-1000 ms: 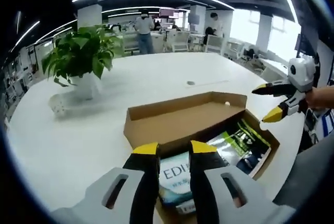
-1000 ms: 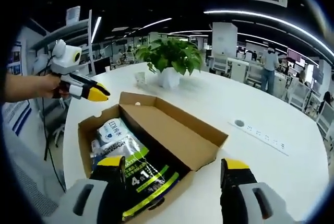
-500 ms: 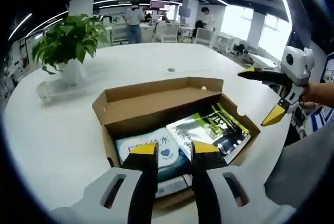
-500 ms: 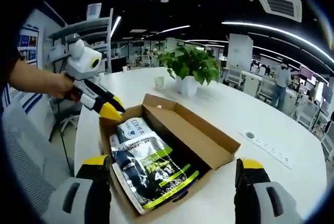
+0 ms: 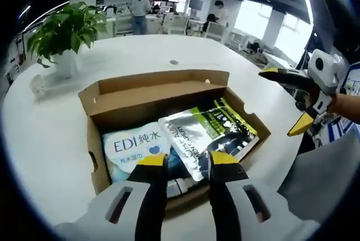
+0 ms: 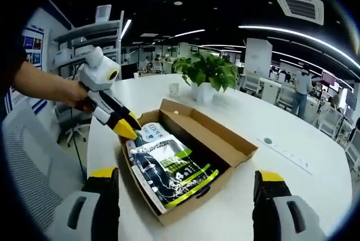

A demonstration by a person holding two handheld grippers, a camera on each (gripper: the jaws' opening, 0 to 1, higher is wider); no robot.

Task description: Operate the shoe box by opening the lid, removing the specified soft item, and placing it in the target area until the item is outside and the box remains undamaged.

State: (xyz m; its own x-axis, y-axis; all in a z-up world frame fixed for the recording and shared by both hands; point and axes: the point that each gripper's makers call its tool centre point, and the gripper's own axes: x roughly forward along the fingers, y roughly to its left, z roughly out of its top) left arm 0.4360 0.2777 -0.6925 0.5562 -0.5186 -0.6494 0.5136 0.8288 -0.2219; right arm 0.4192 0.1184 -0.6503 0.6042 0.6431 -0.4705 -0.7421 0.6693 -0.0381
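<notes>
Here, in the left gripper view, your left gripper (image 5: 188,163) hangs narrowly parted, empty, over the open shoe box (image 5: 163,92) holding a white pouch (image 5: 137,150). In the right gripper view, your right gripper (image 6: 188,180) gapes wide before that box.

Readable markings:
- White-and-blue soft pack (image 5: 136,150) lying in the shoe box (image 5: 163,92): "EDI" followed by two Chinese characters, 纯水, in blue, with a blue heart beneath.
- Black-and-green pouch (image 5: 211,134) beside it in the same box: white lettering along its edge, possibly starting "STRONG", too warped to confirm.
- The same pouch in the right gripper view: large white figures, blurred.
</notes>
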